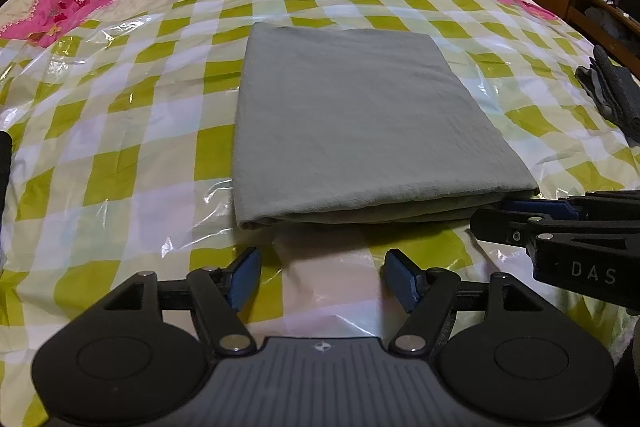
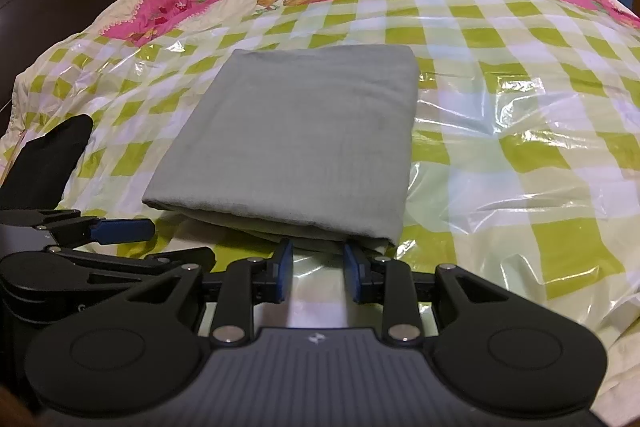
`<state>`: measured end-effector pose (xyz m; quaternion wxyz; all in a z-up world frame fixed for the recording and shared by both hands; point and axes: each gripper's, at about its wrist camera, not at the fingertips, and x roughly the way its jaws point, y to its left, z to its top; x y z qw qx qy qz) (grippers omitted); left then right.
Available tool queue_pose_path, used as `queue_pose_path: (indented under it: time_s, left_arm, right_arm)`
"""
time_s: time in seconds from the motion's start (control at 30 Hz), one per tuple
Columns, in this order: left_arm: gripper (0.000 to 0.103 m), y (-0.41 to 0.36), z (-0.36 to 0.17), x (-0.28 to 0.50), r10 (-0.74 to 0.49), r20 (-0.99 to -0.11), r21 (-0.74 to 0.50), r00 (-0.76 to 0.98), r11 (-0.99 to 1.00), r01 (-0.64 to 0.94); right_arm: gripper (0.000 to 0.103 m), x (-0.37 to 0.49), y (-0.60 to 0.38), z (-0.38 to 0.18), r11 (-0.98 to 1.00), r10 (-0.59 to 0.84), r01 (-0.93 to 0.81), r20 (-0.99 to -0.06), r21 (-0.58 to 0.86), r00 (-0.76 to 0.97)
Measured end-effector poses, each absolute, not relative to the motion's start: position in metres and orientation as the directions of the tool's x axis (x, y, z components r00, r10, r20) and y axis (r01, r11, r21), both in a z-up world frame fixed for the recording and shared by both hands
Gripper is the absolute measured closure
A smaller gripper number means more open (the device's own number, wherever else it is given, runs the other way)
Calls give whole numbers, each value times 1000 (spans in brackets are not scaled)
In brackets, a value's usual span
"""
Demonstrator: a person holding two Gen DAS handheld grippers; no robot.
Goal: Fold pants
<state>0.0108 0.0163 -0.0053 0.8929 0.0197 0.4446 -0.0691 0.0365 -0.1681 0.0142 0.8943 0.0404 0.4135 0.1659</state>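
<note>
White letters "DAS" show on the black body of the right gripper [image 1: 504, 207], whose blue-padded fingers stand moderately apart, empty, just at the near right corner of the pants [image 1: 352, 123]. The pants are soft grey-green matte cloth folded into a thick rectangle, lying mid-bed on glossy, crinkled clear plastic sheet [image 2: 520, 131] over a yellow-green checked quilt [image 1: 120, 115] with pink cartoon borders. The left gripper [image 1: 320, 279] holds its fingers wide and empty, just short of the pants' near folded edge.

Folded grey pants [image 1: 352, 119] centre frame on checked bedcover [image 1: 120, 131]; left gripper [image 1: 322, 273] gaping below, right gripper [image 1: 560, 223] lower right.
</note>
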Motion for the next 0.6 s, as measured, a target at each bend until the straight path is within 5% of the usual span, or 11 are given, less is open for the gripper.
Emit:
queue_pose_path:
  time_s: [0.6]
  left_arm:
    - [7, 21, -3, 6, -89, -786, -35, 612, 994, 100]
  right_arm:
    - [72, 32, -167, 14, 946, 313, -270, -733, 182, 603]
